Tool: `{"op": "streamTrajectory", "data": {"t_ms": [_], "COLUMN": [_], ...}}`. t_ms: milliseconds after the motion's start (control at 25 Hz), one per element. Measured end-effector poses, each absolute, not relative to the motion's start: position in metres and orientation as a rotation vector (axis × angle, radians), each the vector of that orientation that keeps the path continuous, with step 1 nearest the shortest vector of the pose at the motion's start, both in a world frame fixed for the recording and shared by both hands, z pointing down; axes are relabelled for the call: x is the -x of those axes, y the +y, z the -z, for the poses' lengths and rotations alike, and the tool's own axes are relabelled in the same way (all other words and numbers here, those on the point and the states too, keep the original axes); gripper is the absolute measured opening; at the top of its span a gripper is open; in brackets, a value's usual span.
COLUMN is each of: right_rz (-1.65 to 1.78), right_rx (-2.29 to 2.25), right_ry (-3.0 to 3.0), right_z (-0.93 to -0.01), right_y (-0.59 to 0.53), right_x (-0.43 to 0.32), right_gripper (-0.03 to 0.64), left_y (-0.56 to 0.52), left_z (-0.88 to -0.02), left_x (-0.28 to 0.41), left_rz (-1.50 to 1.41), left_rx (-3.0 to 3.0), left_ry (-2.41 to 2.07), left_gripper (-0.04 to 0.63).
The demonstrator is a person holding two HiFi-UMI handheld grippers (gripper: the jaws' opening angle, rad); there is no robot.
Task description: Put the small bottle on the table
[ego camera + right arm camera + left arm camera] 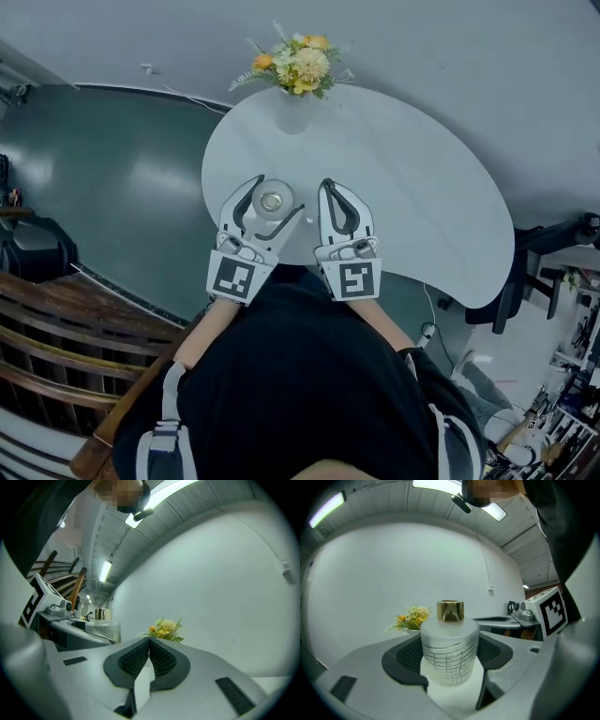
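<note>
The small bottle point(450, 653), frosted glass with a gold cap point(450, 611), stands upright between the fingers point(405, 656) of the left gripper point(278, 194). Those fingers are spread to the bottle's width, and their dark pads seem to press its sides, so I take it to be held. It is over the white bench point(422, 187), on the person's side of the vase of flowers point(298, 70) and well apart from it, close to the bench's near edge.

From where I stand I cannot tell whether the bottle's base already rests on the bench or hangs just above it; the left gripper view shows white surface directly under it but no clear gap or contact.

The right gripper point(330, 187) is also on the person's side of the vase, a little further right of it than the bottle. Its fingers are pressed together with nothing between them, and it looks idle.

I would say the task is at the setting-down step. Next the bottle's base has to sit flat on the bench. Then the left fingers should open evenly and draw straight back toward the person, away from the vase. A crooked pull could catch the bottle and tip it, so near the bench's edge.
</note>
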State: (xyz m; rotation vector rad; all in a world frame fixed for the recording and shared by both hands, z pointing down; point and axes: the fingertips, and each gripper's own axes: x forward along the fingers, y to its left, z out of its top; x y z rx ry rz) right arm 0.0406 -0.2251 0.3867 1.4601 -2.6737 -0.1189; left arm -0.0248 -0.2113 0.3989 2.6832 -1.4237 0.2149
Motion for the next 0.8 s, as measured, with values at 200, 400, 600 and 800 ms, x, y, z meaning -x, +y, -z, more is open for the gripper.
{"op": "streamTrajectory", "data": {"t_ms": [200,400,600,800], "right_rz": [0.137,0.127,0.075,0.058], "right_rx": [-1.467,-1.463,-1.463,-1.431], "right_ry": [-2.663,-2.649,-2.624,-2.603], "right_z": [-0.393,-0.408,-0.429,-0.451], "right_y": [-0.239,-0.254,-0.27,-0.282], "right_x": [-0.039,-0.039,-0.041,-0.04], "right_gripper": [0.021,0.021,0.021,0.021], "left_y": [-0.228,-0.248,-0.266,-0.282], "left_z": [-0.413,-0.432,-0.455,-0.478], "left_x": [0.022,0.019,0.018,0.016], "left_rz": [-0.219,-0.226,-0.241,-0.262], "left_rx": [-2.704,-2.708,-2.704,-2.686], "left_ry": [-1.372,-1.337,-1.325,-1.321], "left_gripper": [0.333,0.333,0.333,0.333]}}
